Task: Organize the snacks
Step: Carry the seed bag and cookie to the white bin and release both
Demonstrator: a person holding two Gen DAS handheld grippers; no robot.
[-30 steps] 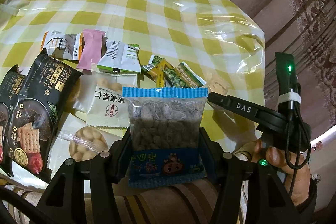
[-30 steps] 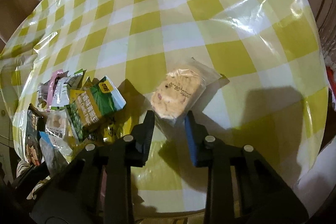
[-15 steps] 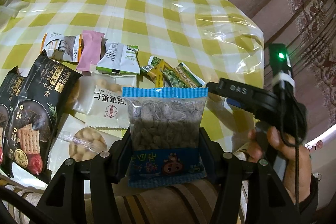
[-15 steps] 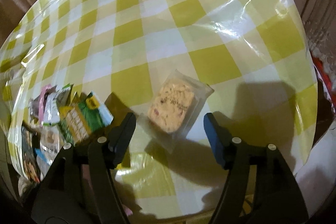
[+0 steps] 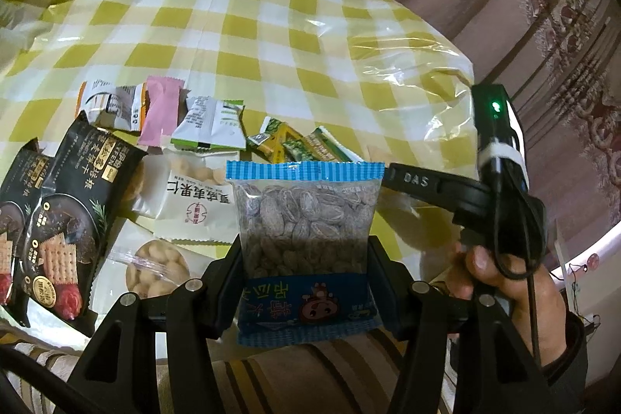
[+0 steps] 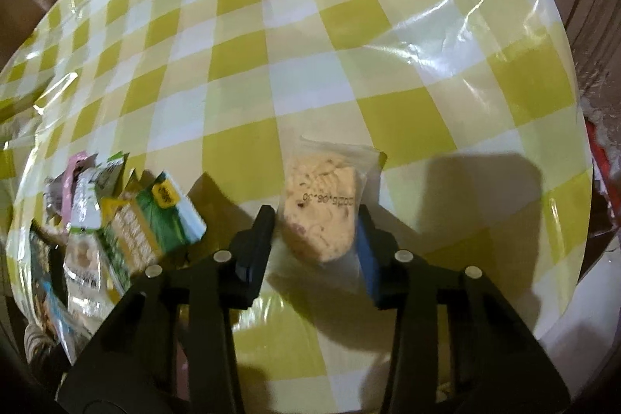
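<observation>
1. Snacks sit in a cluster near the desk's (image 5: 240, 37) near-left edge: two black cracker bags (image 5: 73, 216), a white nut packet (image 5: 194, 204), a clear pouch of round biscuits (image 5: 155, 266), a pink wrapper (image 5: 161, 117) and several green-and-yellow packets (image 5: 299, 148).
2. One cookie (image 6: 320, 210) in a clear wrapper lies apart from the cluster, toward the desk's near-right edge.
3. Left gripper (image 5: 306, 282) is pinching a bag of seeds (image 5: 306, 220) by its lower part, upright and off the desk, above the near edge.
4. Right gripper (image 6: 316, 231) brackets the cookie; its jaws have just been closing, with the cookie between them. The blue pad looks to be at the wrapper's edge, the black one just beside it, so I judge it not yet gripped.
5. Risk: the wrapper is loose, slick film. If the pads catch only film, the cookie could slip or spin out on lifting.
6. Risk: squeezing too hard on the cookie itself could crumble it.
7. Risk: the glossy plastic cover on the desk may let the cookie slide away instead of seating between the pads.
8. Risk: the seed bag is held low and stands tall; a tilt could make it flop or slip.
9. Risk: carrying the cookie toward the cluster, the right gripper might knock the nearest green packet (image 6: 155, 224).
</observation>
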